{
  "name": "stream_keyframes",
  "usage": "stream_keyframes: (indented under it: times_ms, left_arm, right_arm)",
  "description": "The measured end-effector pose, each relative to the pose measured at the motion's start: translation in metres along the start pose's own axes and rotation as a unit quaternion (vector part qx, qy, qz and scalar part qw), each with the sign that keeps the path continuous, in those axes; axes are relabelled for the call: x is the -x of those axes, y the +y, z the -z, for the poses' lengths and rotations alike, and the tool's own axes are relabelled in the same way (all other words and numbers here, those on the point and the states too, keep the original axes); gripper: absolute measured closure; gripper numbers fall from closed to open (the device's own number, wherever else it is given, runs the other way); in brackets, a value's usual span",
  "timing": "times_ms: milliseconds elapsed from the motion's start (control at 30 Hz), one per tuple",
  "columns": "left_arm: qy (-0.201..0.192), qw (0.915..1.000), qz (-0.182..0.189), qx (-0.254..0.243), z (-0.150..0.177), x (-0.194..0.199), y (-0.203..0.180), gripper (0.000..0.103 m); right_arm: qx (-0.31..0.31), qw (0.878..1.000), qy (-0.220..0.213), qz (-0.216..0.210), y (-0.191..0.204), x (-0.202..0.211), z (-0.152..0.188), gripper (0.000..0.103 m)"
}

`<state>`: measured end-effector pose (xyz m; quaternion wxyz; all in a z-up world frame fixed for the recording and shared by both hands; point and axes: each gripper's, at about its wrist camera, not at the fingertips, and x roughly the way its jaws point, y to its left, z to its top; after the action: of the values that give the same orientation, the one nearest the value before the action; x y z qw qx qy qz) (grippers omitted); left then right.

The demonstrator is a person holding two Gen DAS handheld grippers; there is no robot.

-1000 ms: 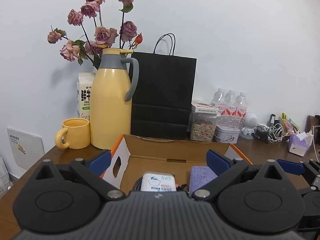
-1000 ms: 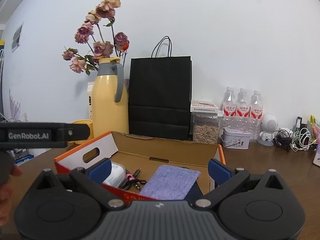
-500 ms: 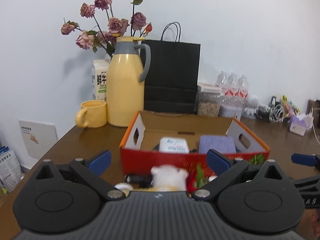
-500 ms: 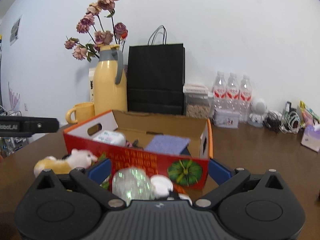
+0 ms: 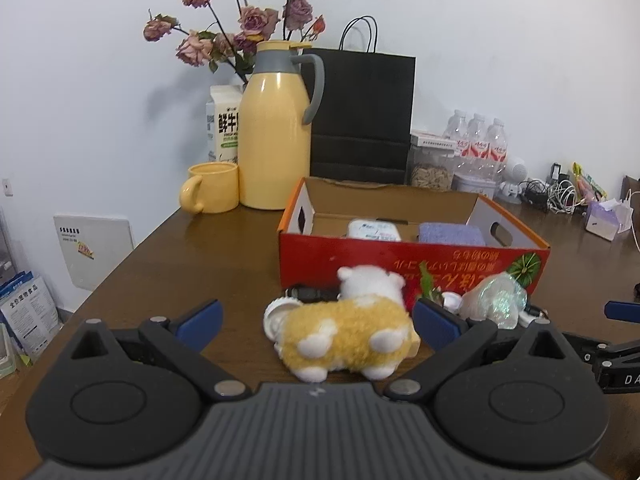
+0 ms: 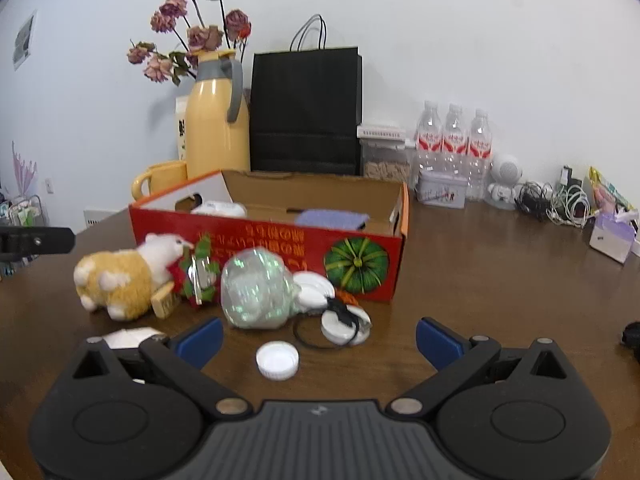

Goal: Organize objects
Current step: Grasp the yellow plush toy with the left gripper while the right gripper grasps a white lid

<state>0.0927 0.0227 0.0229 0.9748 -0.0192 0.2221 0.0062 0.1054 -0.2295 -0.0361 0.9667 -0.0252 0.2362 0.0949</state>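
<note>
Left hand-held gripper (image 5: 316, 320): released, plush (image 5: 346, 330) between fingers | right hand-held gripper (image 6: 318, 338): released, cap (image 6: 277, 360) between | box (image 6: 280, 250): behind both; contents blurred, possibly cloth.

I pull both claws back from over the box (image 5: 412, 258). My left claw (image 5: 316, 318) now frames the plush (image 5: 344, 330) on the bench (image 5: 200, 264); my right claw (image 6: 318, 334) faces a white cap (image 6: 277, 359), with the shiny ball (image 6: 256, 286) beyond.

- The left gripper (image 5: 316, 318), jaws wide apart, is hovering over the table (image 5: 192, 256).
- A plush toy (image 5: 346, 330) is lying between them, the red box (image 5: 412, 258) at 12 o'clock.
</note>
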Motion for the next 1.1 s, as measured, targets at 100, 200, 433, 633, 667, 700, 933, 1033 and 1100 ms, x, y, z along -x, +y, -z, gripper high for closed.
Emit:
stream_keyframes:
  times_ms: [100, 200, 433, 633, 667, 700, 933, 1033, 1100]
  left_arm:
    - [0.007, 1.0, -0.003, 0.003, 0.003, 0.0, 0.004, 0.0]
    - [0.008, 0.9999, -0.003, 0.007, 0.005, 0.0, 0.007, 0.0]
    - [0.014, 0.9998, -0.004, 0.013, 0.008, -0.003, 0.013, 0.0]
    - [0.02, 0.9997, -0.003, 0.016, 0.011, -0.006, 0.016, 0.0]
    - [0.021, 0.9996, -0.003, 0.017, 0.011, -0.006, 0.016, 0.0]
    - [0.022, 0.9996, -0.003, 0.017, 0.012, -0.007, 0.016, 0.0]
    - [0.024, 0.9996, -0.004, 0.018, 0.013, -0.007, 0.015, 0.0]
    - [0.024, 0.9995, -0.006, 0.02, 0.014, -0.007, 0.016, 0.0]
    - [0.024, 0.9995, -0.007, 0.02, 0.014, -0.006, 0.017, 0.0]
  right_arm:
    - [0.002, 1.0, 0.013, 0.001, -0.002, -0.004, 0.004, 0.0]
    - [0.004, 1.0, 0.024, 0.002, -0.001, -0.013, 0.004, 0.001]
    - [0.022, 0.998, 0.057, -0.026, 0.011, -0.035, 0.005, 0.03]
    - [0.023, 0.996, 0.08, -0.041, 0.016, -0.048, 0.005, 0.066]
    - [0.021, 0.996, 0.079, -0.044, 0.016, -0.048, 0.005, 0.074]
    - [0.021, 0.996, 0.079, -0.045, 0.016, -0.048, 0.005, 0.076]
    - [0.018, 0.996, 0.073, -0.047, 0.013, -0.046, 0.004, 0.076]
    - [0.018, 0.997, 0.06, -0.042, 0.013, -0.042, 0.004, 0.076]
    - [0.017, 0.998, 0.045, -0.034, 0.013, -0.038, 0.004, 0.076]
